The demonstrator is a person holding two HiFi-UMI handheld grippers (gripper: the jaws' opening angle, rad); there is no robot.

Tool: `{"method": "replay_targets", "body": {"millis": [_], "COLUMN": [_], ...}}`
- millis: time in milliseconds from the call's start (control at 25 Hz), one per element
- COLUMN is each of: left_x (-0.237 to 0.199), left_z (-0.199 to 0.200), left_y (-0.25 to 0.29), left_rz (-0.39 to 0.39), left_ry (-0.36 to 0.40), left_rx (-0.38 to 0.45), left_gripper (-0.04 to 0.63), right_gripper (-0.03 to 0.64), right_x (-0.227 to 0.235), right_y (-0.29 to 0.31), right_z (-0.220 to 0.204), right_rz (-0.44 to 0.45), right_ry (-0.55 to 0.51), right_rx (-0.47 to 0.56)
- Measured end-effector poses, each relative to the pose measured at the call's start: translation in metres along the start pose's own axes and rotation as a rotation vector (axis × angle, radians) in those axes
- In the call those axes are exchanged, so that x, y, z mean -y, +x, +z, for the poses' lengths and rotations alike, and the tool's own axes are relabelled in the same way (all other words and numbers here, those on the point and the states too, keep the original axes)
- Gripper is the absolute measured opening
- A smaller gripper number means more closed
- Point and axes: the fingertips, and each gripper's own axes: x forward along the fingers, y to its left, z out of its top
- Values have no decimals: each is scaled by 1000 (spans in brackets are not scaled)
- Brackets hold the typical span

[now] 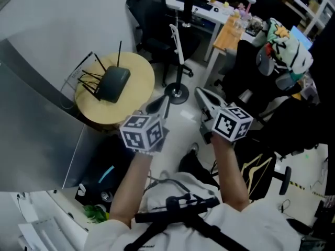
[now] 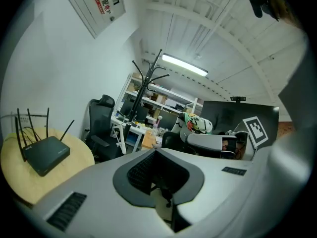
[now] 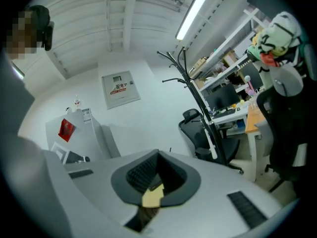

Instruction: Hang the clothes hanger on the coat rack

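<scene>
The black coat rack [image 1: 180,61] stands on a round base [image 1: 177,93] on the floor ahead; its branching top shows in the left gripper view [image 2: 148,81] and in the right gripper view [image 3: 188,78]. A white hanger [image 1: 176,40] rests low against its pole [image 2: 119,135] [image 3: 213,142]. My left gripper [image 1: 162,102] and right gripper [image 1: 201,94] are held up side by side, short of the rack and pointing at it. Both have their jaws closed together with nothing between them [image 2: 157,151] [image 3: 158,152]. The right gripper's marker cube [image 2: 255,129] shows in the left gripper view.
A round wooden table [image 1: 137,67] with a black router [image 1: 112,83] stands left of the rack. Black office chairs [image 1: 154,20] and a white desk [image 1: 209,9] are behind it. A grey partition [image 1: 36,119] runs along the left. A chair piled with colourful cloth [image 1: 285,43] is at right.
</scene>
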Motion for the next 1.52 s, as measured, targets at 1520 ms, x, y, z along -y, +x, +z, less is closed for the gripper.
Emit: {"method": "replay_targets", "body": {"millis": [1520], "left_x": [118], "left_z": [-65], "left_y": [-17], "left_rz": [-42], "left_ry": [6], "left_rx": [-64], "left_gripper": [-11], "right_gripper": [6], "right_x": [-4], "right_y": [-126], "right_z": [-46], "right_rz": [15], "right_ry": [31], "right_rx": [-75]}}
